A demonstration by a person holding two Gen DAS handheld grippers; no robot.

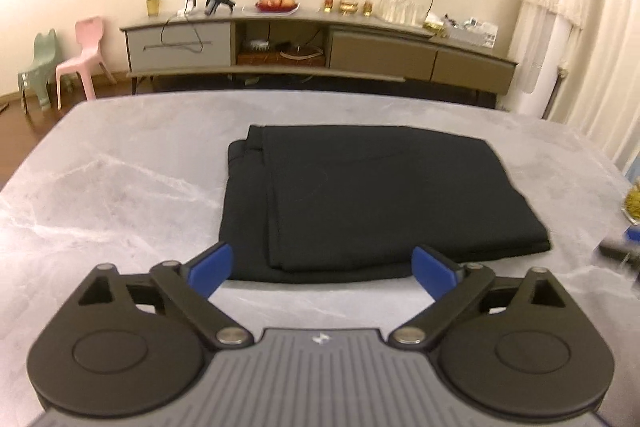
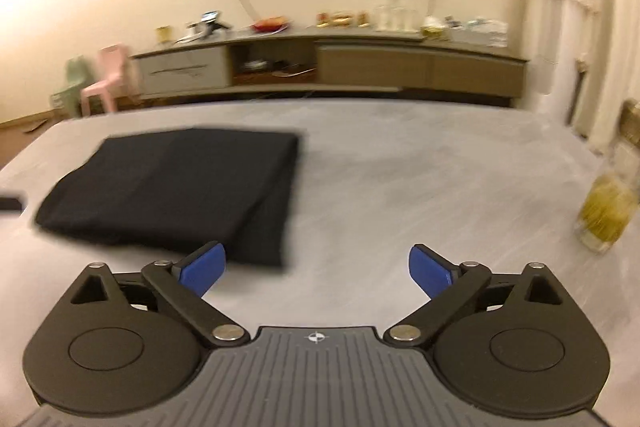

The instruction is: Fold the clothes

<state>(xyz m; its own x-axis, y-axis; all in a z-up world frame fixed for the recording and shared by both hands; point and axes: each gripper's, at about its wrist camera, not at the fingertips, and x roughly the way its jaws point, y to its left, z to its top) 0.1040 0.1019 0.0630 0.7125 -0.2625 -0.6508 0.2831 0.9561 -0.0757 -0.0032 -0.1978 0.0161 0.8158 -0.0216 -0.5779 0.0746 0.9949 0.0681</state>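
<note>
A black garment (image 1: 360,195) lies folded into a flat rectangle on the grey marble table (image 1: 120,187). My left gripper (image 1: 324,271) is open and empty, just in front of the garment's near edge. In the right wrist view the same garment (image 2: 180,187) lies to the left, blurred by motion. My right gripper (image 2: 316,271) is open and empty over the bare table (image 2: 400,187), its left finger (image 2: 202,267) near the garment's near right corner. The right gripper (image 1: 624,247) shows as a blur at the right edge of the left wrist view.
A glass jar with yellow contents (image 2: 604,215) stands on the table at the right. Beyond the far table edge are a low sideboard (image 1: 320,47) with small items, a pink chair (image 1: 84,55), a green chair (image 1: 38,67) and white curtains (image 1: 560,7).
</note>
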